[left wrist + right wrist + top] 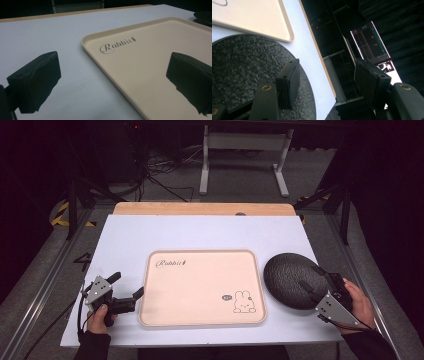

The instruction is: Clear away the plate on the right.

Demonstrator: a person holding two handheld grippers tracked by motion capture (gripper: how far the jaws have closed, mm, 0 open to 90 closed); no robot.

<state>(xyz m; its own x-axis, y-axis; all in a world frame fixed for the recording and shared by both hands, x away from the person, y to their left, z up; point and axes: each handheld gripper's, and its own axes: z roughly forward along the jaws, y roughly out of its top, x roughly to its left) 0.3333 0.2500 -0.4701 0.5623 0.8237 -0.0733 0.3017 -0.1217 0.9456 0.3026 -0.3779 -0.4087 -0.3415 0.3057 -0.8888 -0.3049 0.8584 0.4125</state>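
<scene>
1. Tray (200, 287): beige, rectangular, printed "Rabbit" and a small rabbit figure; lies flat at the middle of the desk (150, 232), nothing on it.
2. Plate (292, 280): dark, speckled, round; just right of the tray, apart from its rim.
3. Left gripper (127, 287): just left of the tray, held low; fingers (35, 82) spread wide, gripping nothing, one over the tray's left edge.
4. Right gripper (312, 280): right of the tray, at the plate's right edge; fingers (288, 81) well apart, holding nothing, one over the plate.

black sleeves, black left gripper (126, 286), right gripper (312, 277), grey screwed plates, seemingly black cables
</scene>
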